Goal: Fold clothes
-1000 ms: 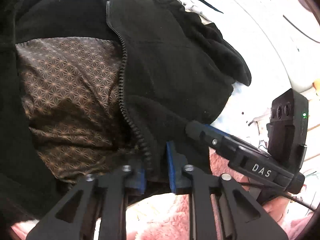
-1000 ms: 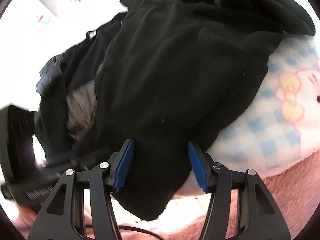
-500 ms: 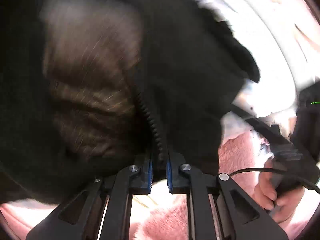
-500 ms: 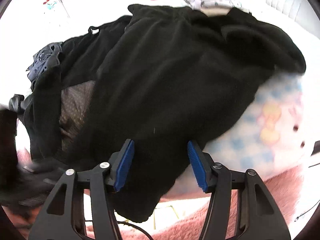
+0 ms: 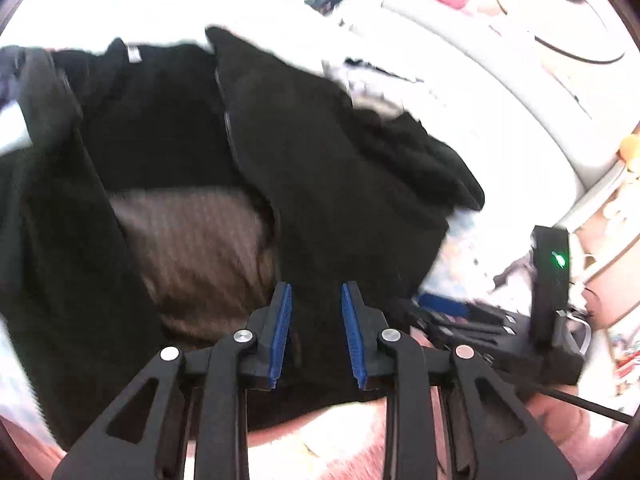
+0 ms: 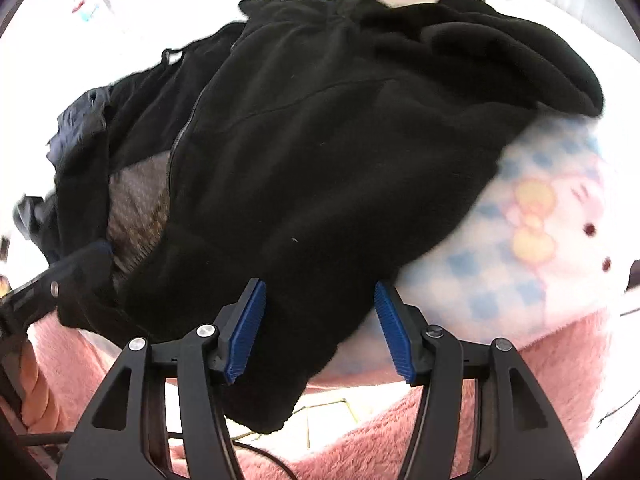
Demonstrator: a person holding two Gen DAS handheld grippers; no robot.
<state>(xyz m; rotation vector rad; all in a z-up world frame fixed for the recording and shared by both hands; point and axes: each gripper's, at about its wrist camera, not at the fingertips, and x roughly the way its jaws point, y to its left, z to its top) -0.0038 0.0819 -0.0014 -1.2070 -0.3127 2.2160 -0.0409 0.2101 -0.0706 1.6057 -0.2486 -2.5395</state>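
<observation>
A black fleece jacket (image 5: 328, 168) lies unzipped on the bed, showing its brown patterned lining (image 5: 192, 240) and zipper edge (image 5: 228, 120). My left gripper (image 5: 316, 332) hovers over the jacket's near hem, just right of the lining. Its jaws are opening, and the fabric lies below the gap with neither pad pressing it. My right gripper (image 6: 318, 328) stands open over the jacket's (image 6: 328, 152) lower corner, and cloth lies loosely under its blue pads (image 6: 244, 332). Each gripper shows in the other's view: the right gripper (image 5: 500, 328) beside the hem, the left gripper (image 6: 52, 288) at the far left.
A pale blanket (image 6: 520, 240) with blue checks and a cartoon print lies under the jacket. A pink fluffy blanket (image 6: 460, 408) covers the near edge. White bedding and other garments (image 5: 372, 76) lie beyond. A dark blue garment (image 6: 76, 120) sits at the jacket's left. A hand (image 5: 560, 420) holds the right gripper.
The left gripper, shut on the zipper edge half a second ago, has parted its jaws and pulled back and up, so more of the jacket shows. The right gripper shifted sideways a little, still open.
</observation>
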